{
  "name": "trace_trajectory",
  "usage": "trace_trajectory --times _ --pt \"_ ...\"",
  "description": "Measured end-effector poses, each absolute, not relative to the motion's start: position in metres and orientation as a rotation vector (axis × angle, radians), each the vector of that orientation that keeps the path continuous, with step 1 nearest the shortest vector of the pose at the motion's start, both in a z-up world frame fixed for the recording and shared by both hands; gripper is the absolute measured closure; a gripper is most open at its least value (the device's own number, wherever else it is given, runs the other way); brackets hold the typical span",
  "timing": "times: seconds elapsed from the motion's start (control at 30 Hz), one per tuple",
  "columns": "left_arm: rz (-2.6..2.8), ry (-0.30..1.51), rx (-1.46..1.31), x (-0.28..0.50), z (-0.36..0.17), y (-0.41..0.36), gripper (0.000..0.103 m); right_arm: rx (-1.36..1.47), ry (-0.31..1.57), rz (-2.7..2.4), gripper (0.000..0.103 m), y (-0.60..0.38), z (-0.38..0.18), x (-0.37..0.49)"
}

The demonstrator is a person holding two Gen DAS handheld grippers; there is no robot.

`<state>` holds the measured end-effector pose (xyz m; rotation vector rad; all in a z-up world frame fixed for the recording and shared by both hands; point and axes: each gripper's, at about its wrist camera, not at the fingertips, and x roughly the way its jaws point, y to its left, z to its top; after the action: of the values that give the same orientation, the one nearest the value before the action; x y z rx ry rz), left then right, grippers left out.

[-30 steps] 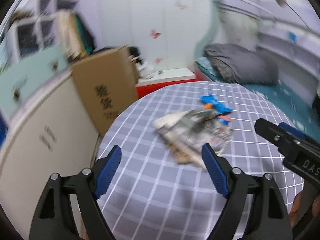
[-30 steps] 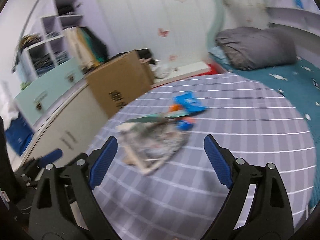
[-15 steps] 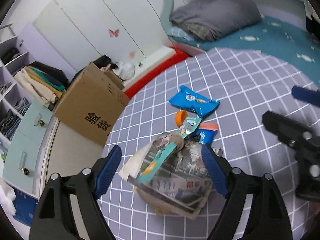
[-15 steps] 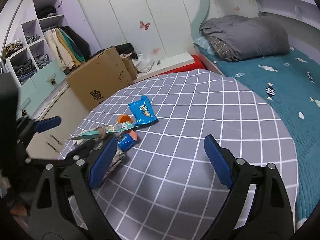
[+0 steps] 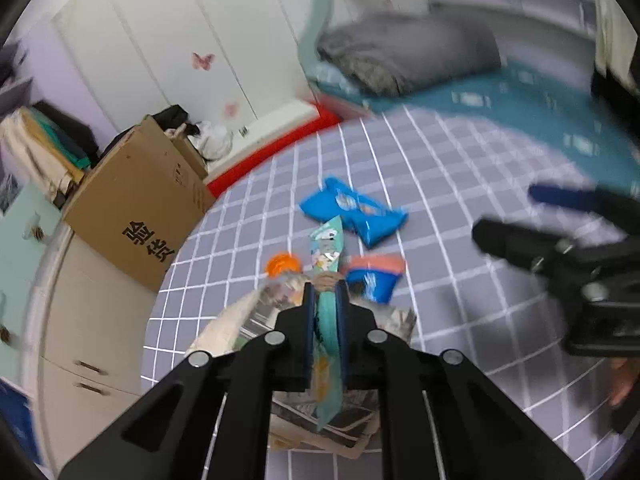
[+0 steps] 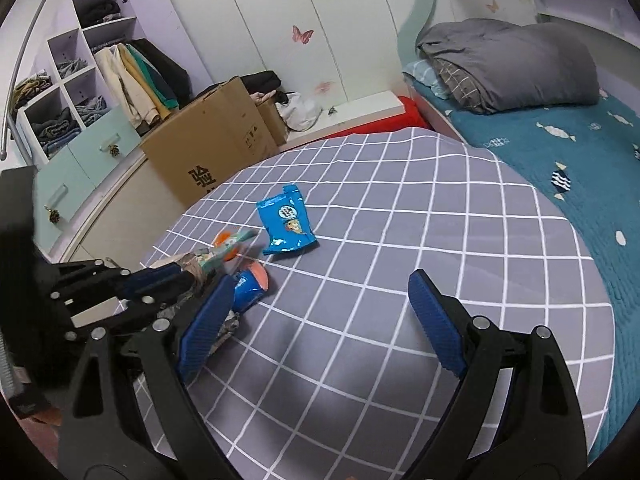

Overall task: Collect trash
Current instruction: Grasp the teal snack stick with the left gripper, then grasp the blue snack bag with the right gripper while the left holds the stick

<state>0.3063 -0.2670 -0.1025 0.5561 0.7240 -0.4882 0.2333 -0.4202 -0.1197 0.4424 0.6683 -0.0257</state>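
Right wrist: cardboard box (image 6: 208,146) (contents unclear)

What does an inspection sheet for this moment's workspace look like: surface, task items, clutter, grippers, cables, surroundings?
Surface: round table under a grey checked cloth.
Job's things: teal wrapper standing up between the pads; blue snack bag lying apart; orange cap; small blue-and-orange packet; crumpled newspaper beneath.
Clutter: nothing seen beyond the trash.
Grippers: left gripper closing, pads pressed on the teal wrapper; right gripper open, nothing between its fingers.
Cables: nothing seen.
Surroundings: cardboard box, wardrobe shelves, bed with grey duvet.
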Motion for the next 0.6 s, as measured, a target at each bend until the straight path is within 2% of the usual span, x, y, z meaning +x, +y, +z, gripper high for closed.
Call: trace_trajectory --times 0.17,0.27,0.43,0.6 --pt "-0.457 0.657 0.428 0.312 -0.085 -0.244 0.093 0.382 0.702 -0.028 0.016 -0.413 -0.119 0.25" --pt "-0.467 0.669 0.341 0.321 -0.08 -0.228 0.094 0.362 0.732 -0.022 0.016 -0.408 -0.12 0.266" --pt "-0.557 0.794 0.145 0.34 -0.086 -0.198 0.094 0.317 0.799 0.007 0.016 -0.393 -0.125 0.3" --pt "-0.512 0.782 0.061 0.344 -0.087 -0.176 0.094 0.267 0.843 -0.008 0.016 -0.382 -0.134 0.329"
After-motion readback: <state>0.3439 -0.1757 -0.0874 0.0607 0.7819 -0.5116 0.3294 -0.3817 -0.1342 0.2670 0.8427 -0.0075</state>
